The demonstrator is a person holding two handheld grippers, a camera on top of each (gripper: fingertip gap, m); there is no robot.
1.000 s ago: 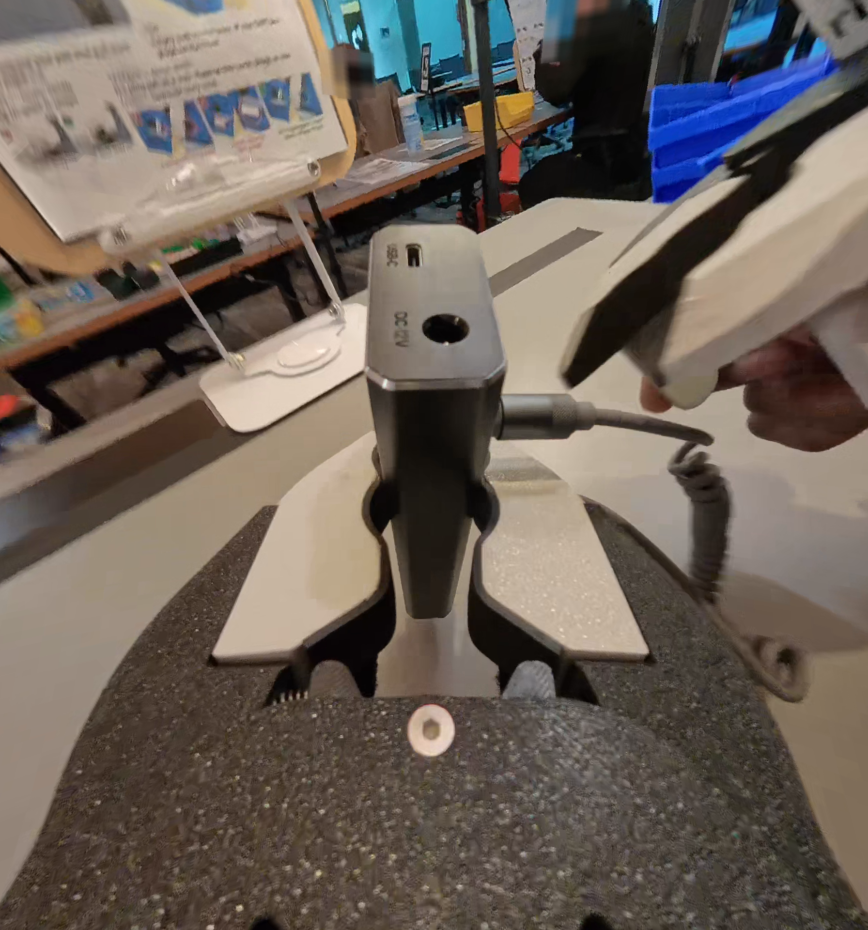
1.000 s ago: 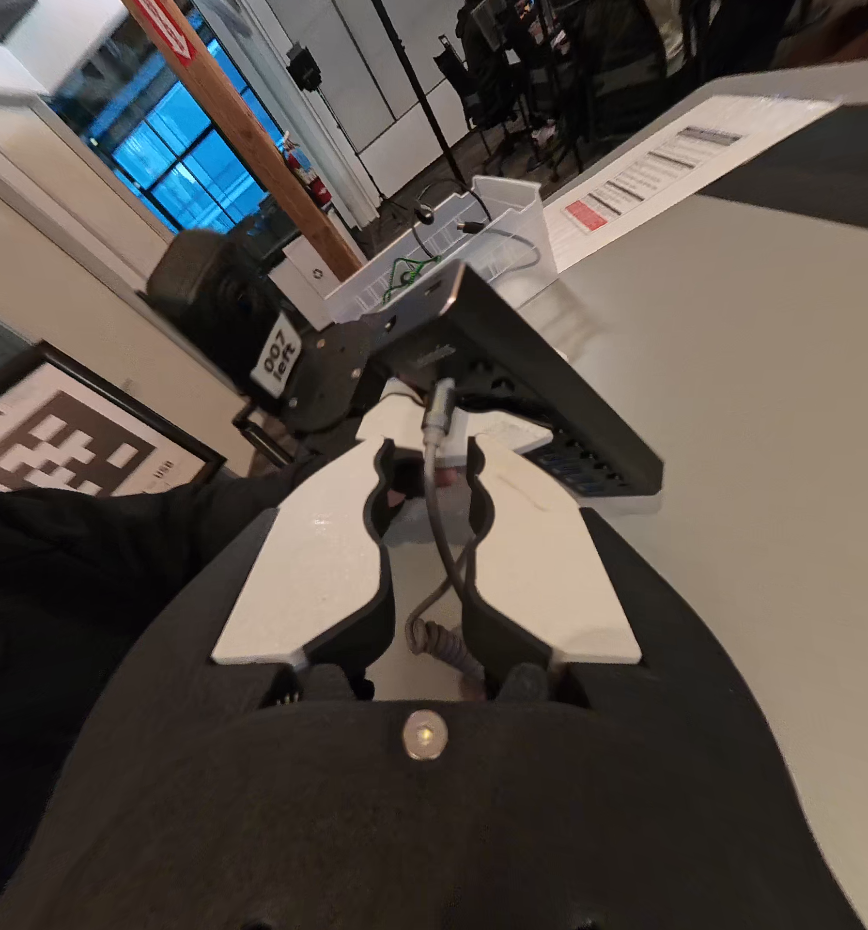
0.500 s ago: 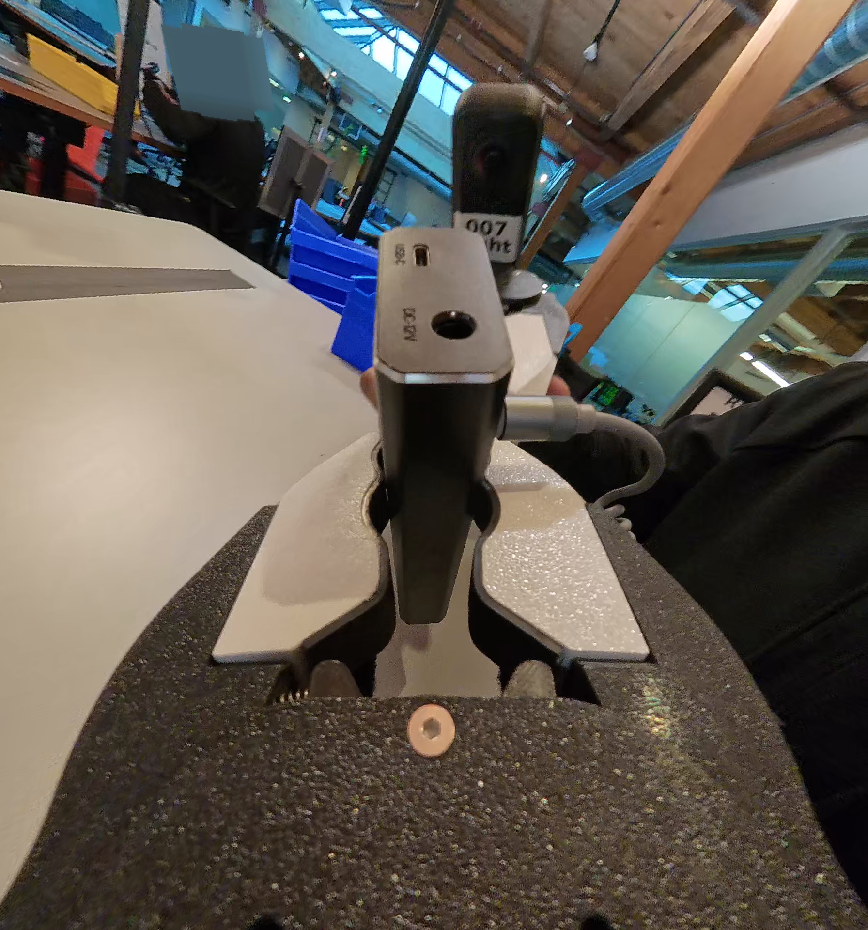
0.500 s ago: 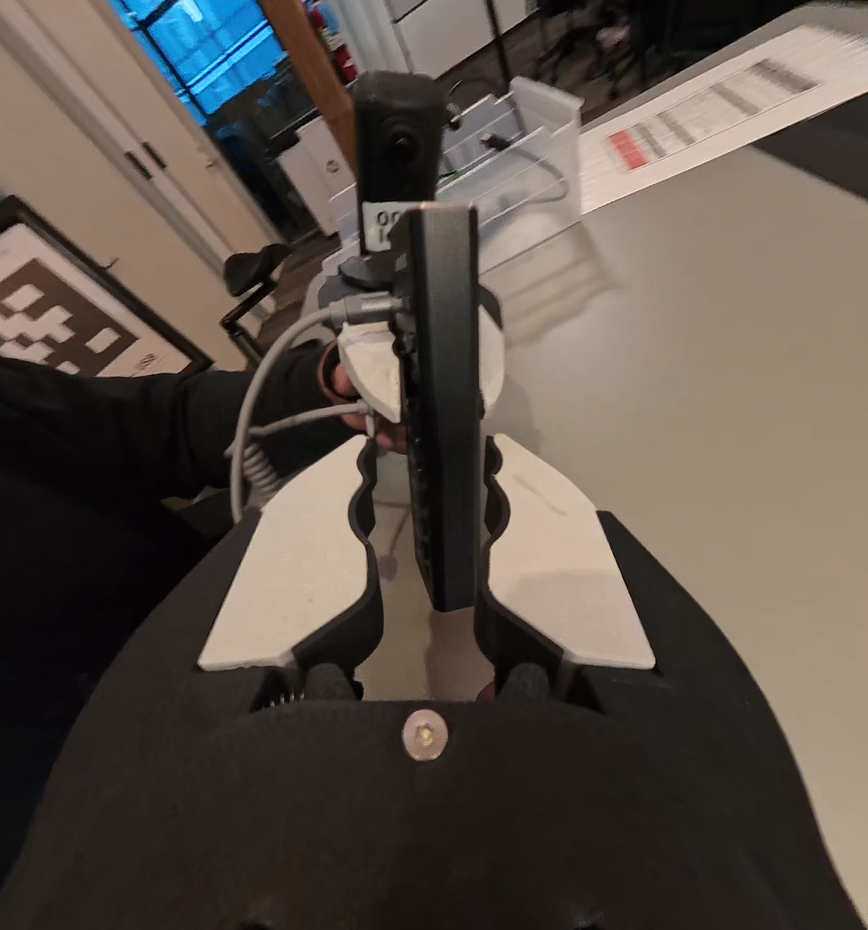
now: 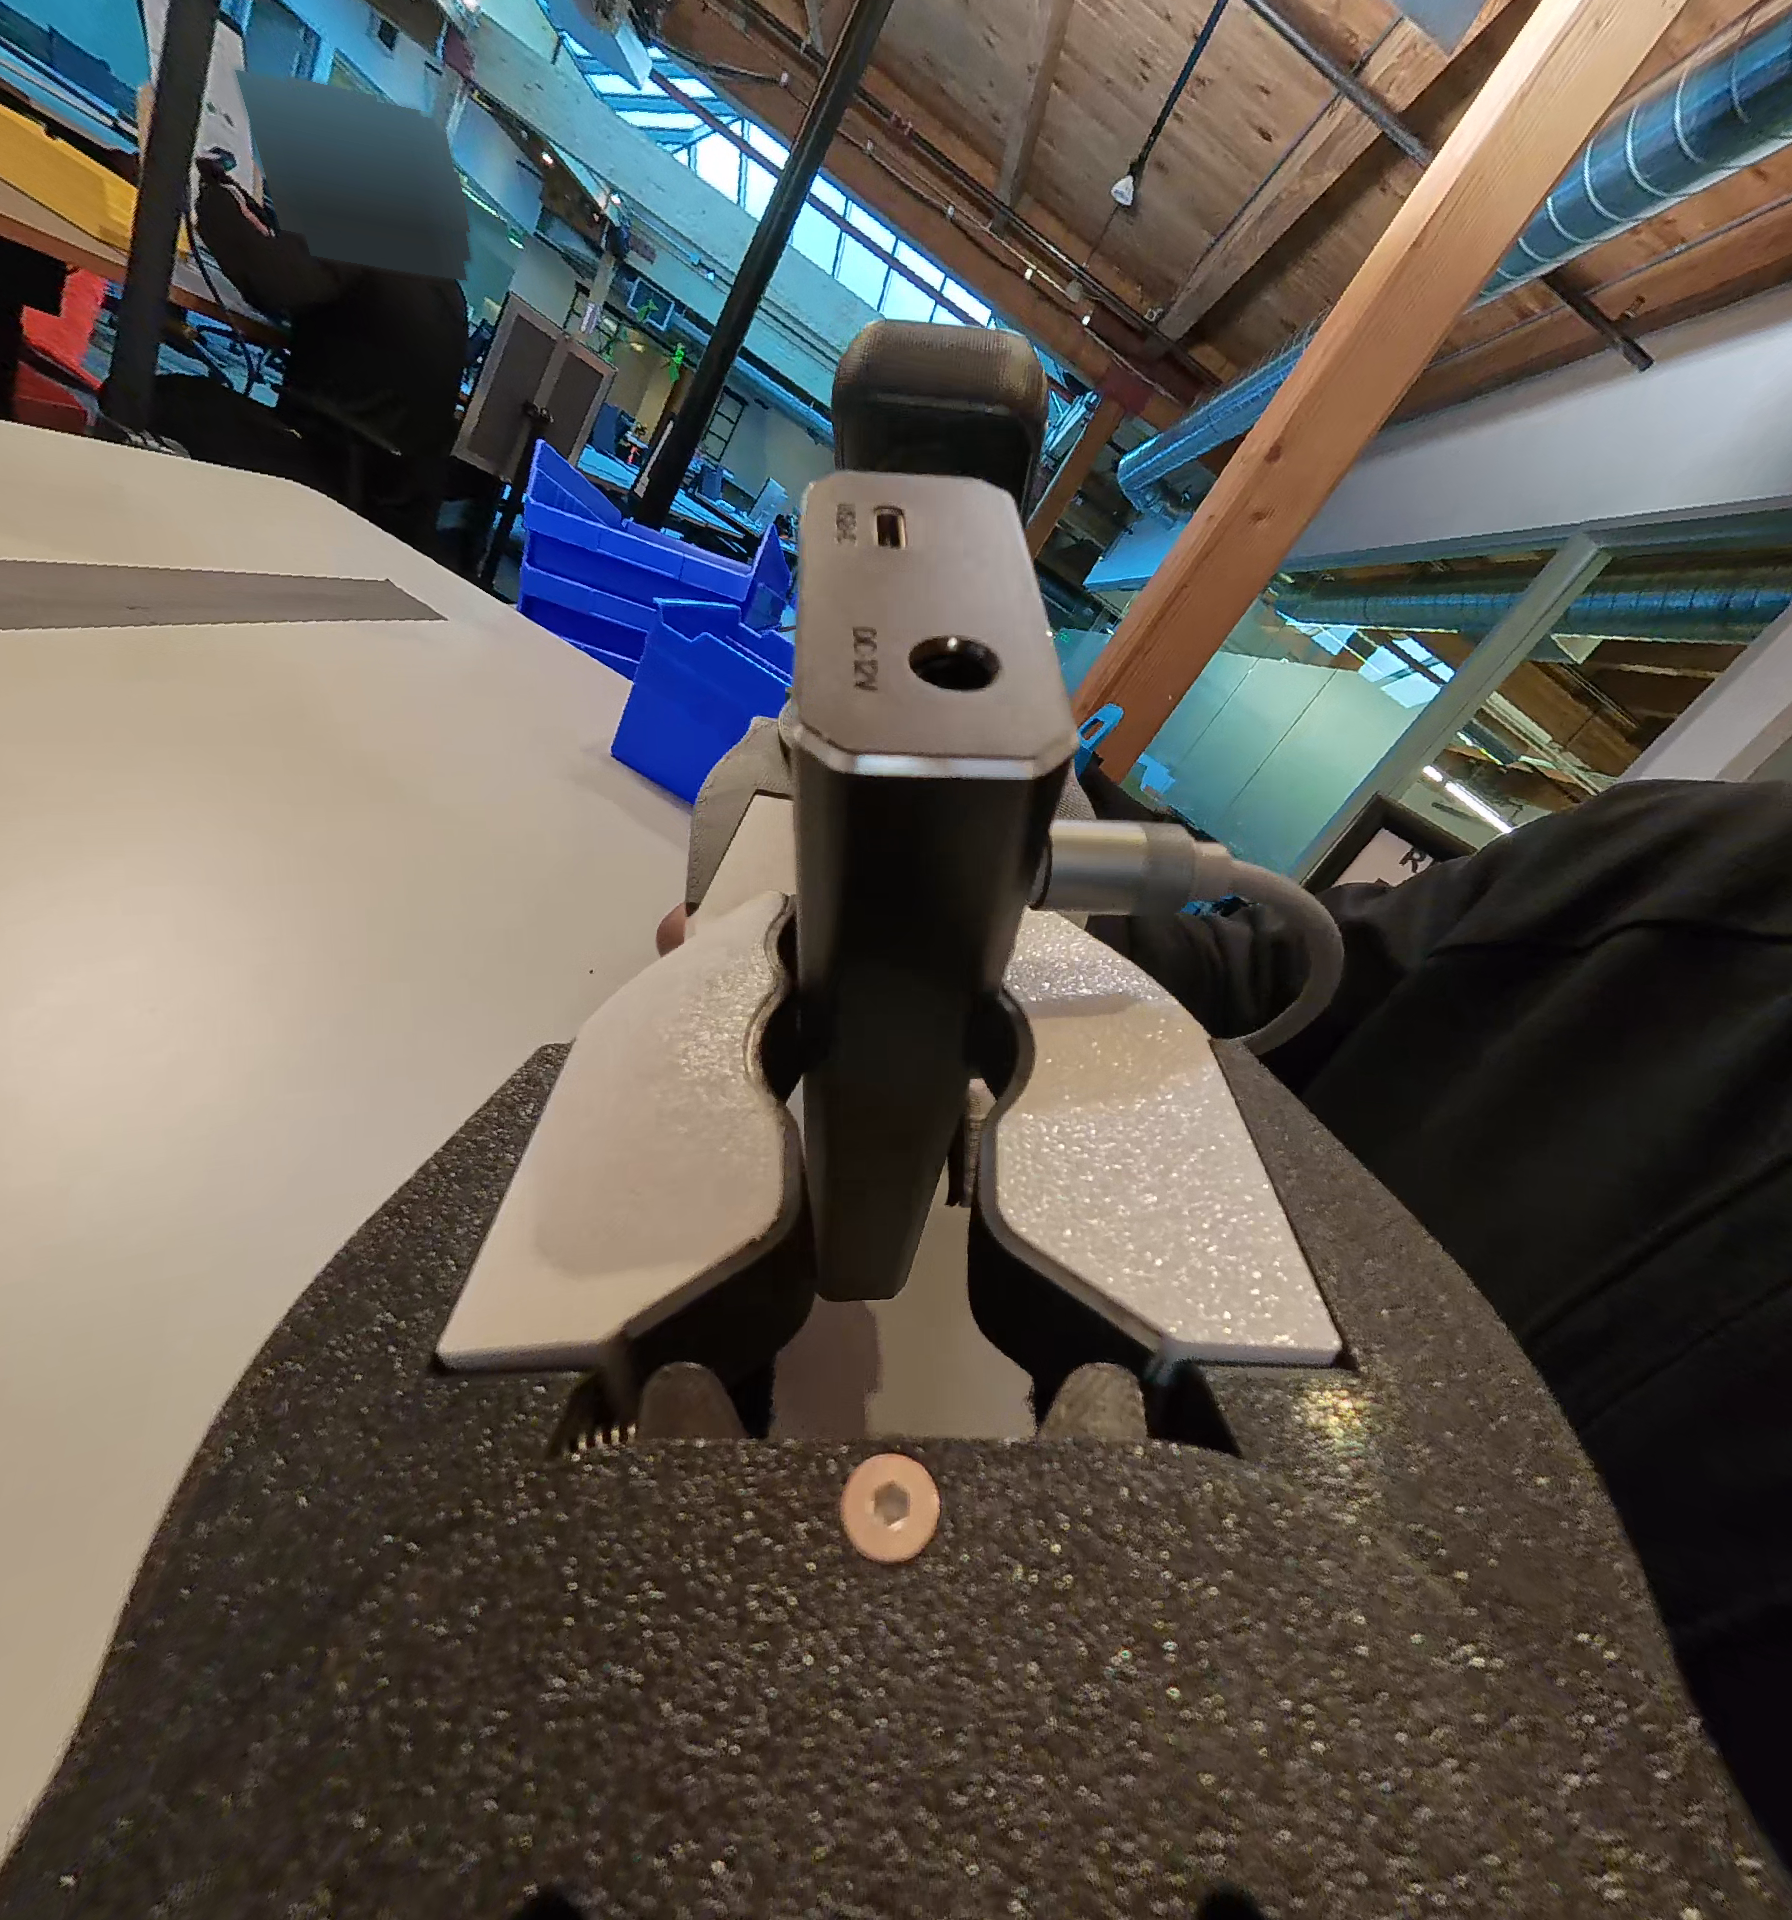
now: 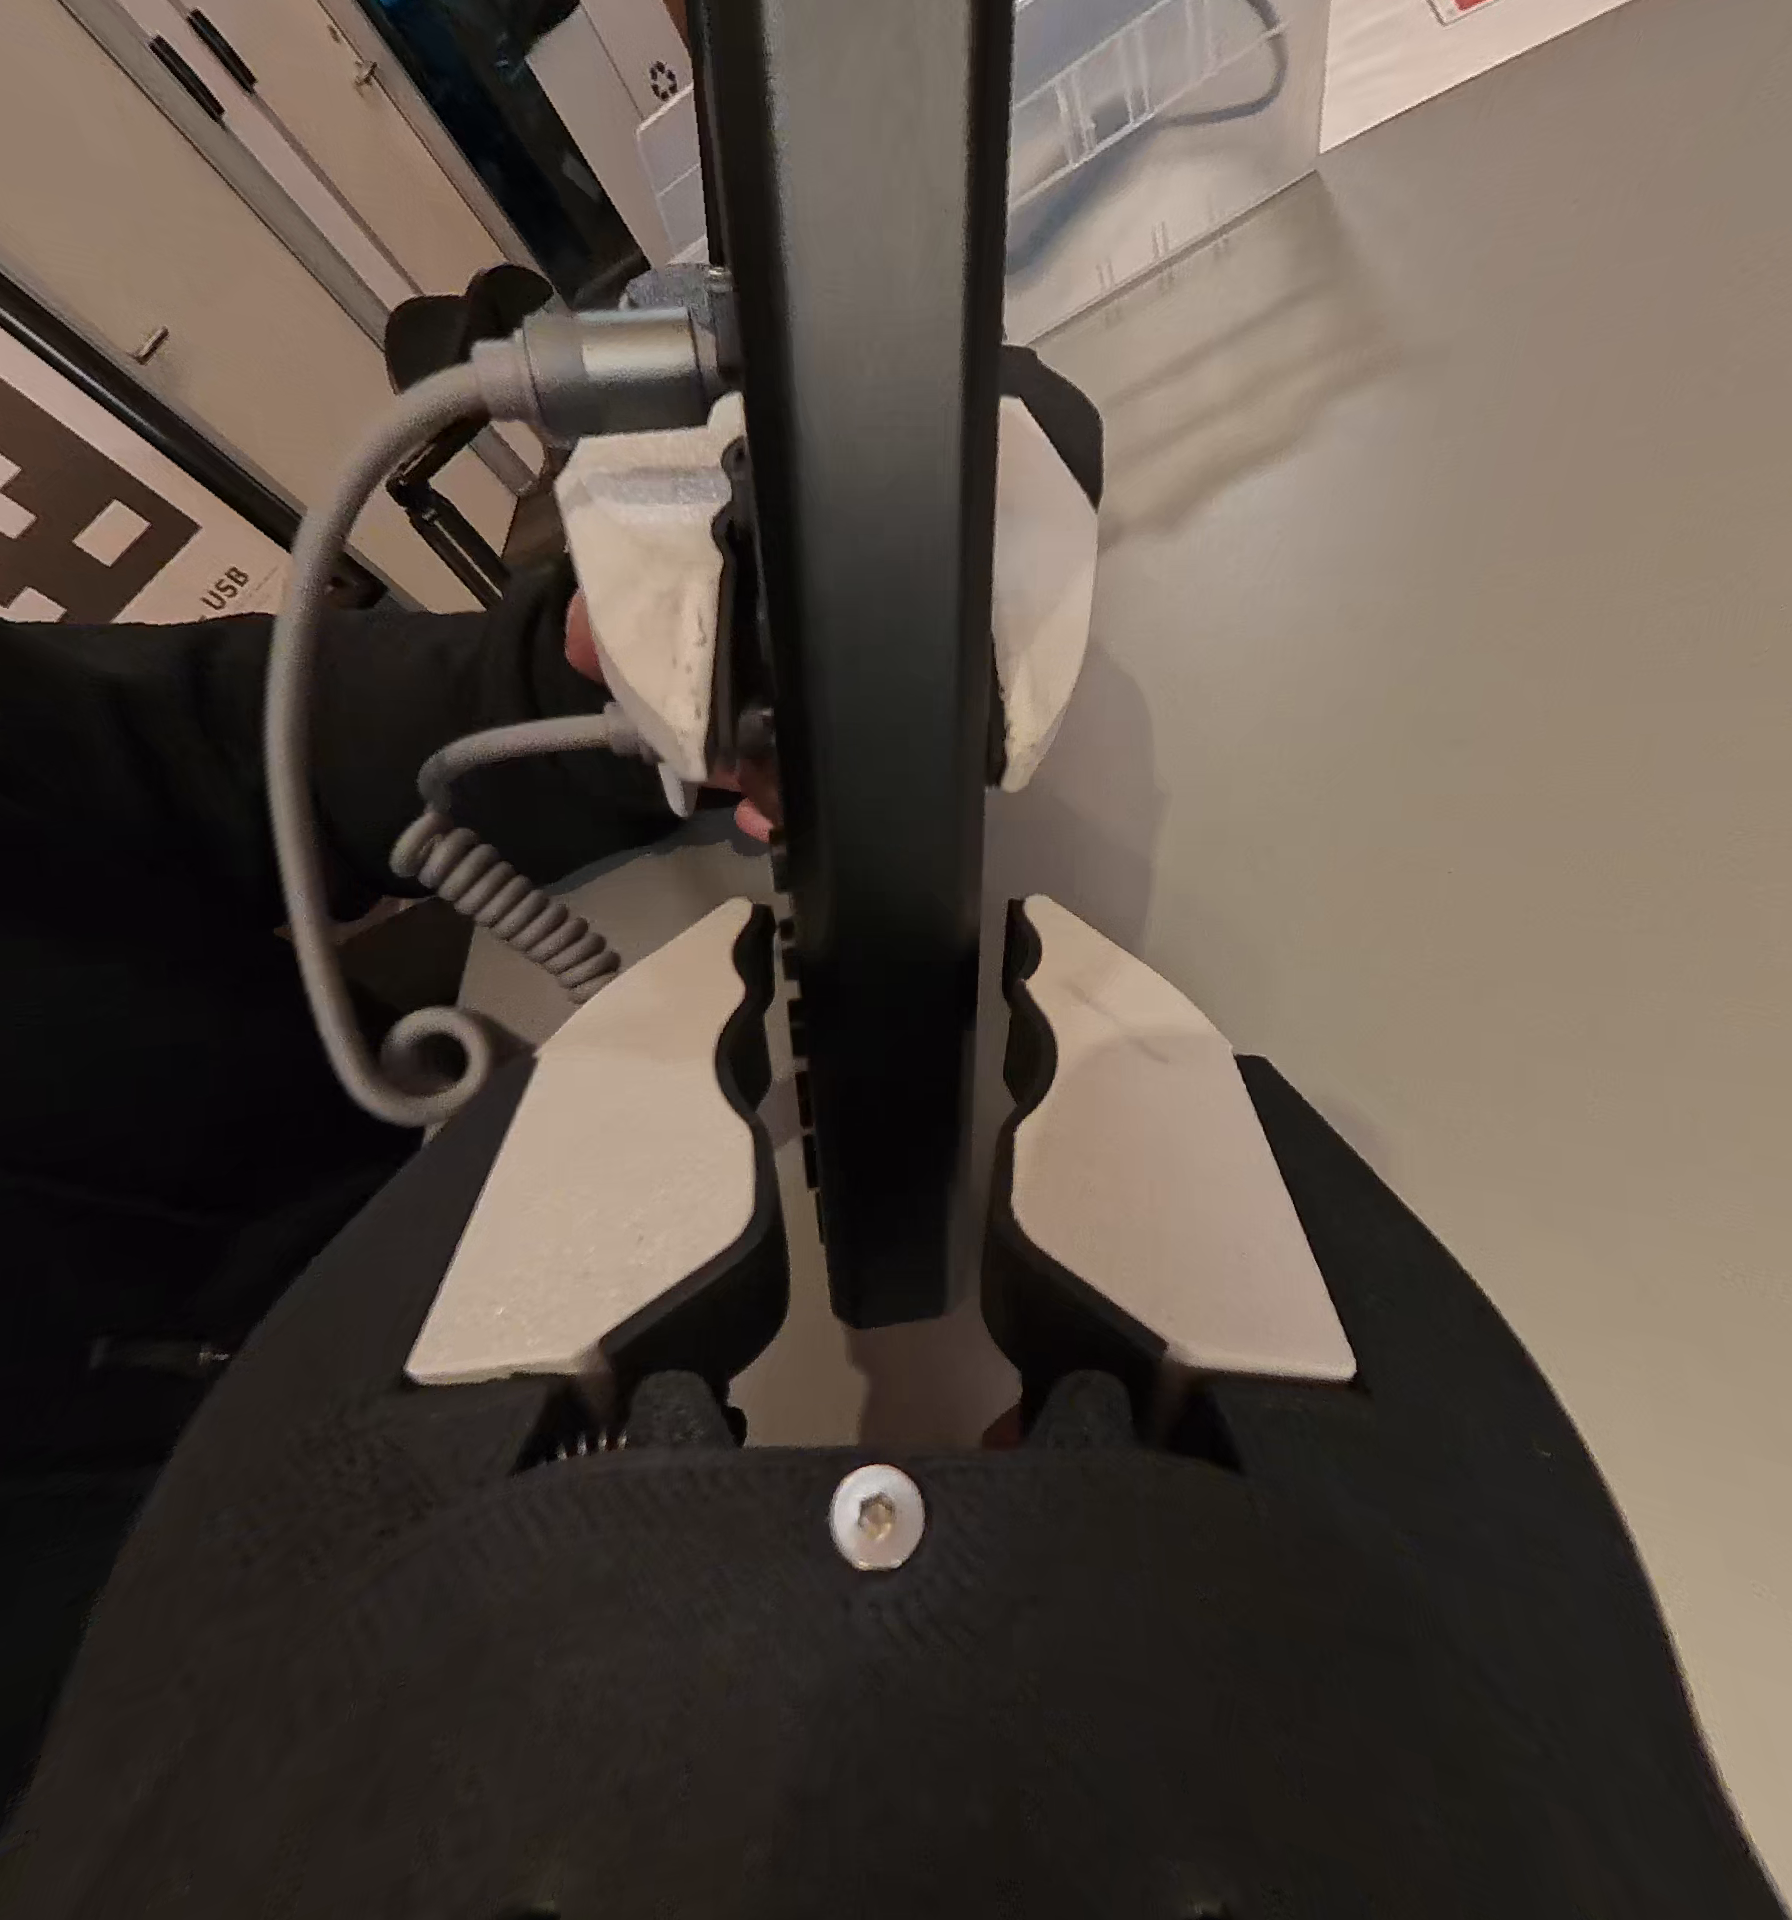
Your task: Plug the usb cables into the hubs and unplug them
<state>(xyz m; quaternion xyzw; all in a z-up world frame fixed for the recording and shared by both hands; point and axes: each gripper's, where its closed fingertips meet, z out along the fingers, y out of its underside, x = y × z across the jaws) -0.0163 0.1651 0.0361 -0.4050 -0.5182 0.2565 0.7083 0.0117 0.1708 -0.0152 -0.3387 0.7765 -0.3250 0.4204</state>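
Note:
A dark grey USB hub [image 5: 913,935] stands on edge in my left gripper [image 5: 897,997], which is shut on it above the table. A grey USB plug [image 5: 1120,868] sits in the hub's right side and its cable curls downward. In the right wrist view the same hub [image 6: 871,520] runs deep between the fingers of my right gripper [image 6: 887,920], whose jaws straddle it with thin gaps. The left gripper [image 6: 871,769] clamps the hub farther along. The plug [image 6: 611,374] and its coiled cable [image 6: 507,904] hang to the left. One right gripper finger [image 5: 741,821] shows behind the hub.
The grey table [image 5: 196,935] lies to the left. Blue bins [image 5: 663,644] stand past its far edge. A clear tray [image 6: 1131,156] with a cable stands at the table's back. The person's black sleeve [image 5: 1598,1143] fills the right side and shows in the right wrist view [image 6: 144,831]. The grippers' ends are close to 5 cm from one another.
The left gripper swung the hub round to face the right gripper. The right gripper left the cable, opened wider and moved over the hub's end, which now sits deeper between its fingers.

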